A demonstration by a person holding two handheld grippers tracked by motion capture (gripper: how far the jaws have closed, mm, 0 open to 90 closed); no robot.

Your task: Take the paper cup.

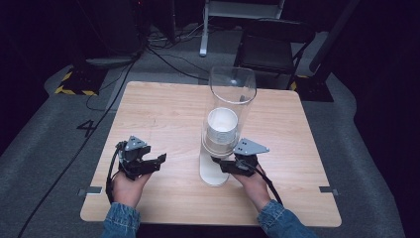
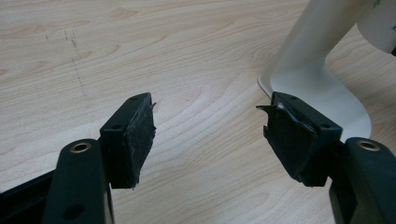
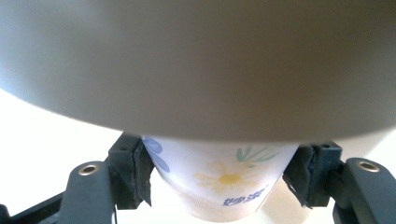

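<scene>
Paper cup dispenser [image 1: 214, 171] at the surface's [image 1: 163, 109] centre. Right gripper [image 3: 217, 179]: jaws flank the lowest flower-printed paper cup [image 3: 219, 184], apparently touching it. Left gripper [image 2: 210, 135]: jaws wide open, empty. Cup: likely light, crushable; grip gently mid-wall.

A lab or studio: dark curtained surround, hazard-taped floor stand [image 1: 74, 82], trailing floor cables [image 1: 168, 62]; lone wooden table [image 1: 163, 106].
</scene>
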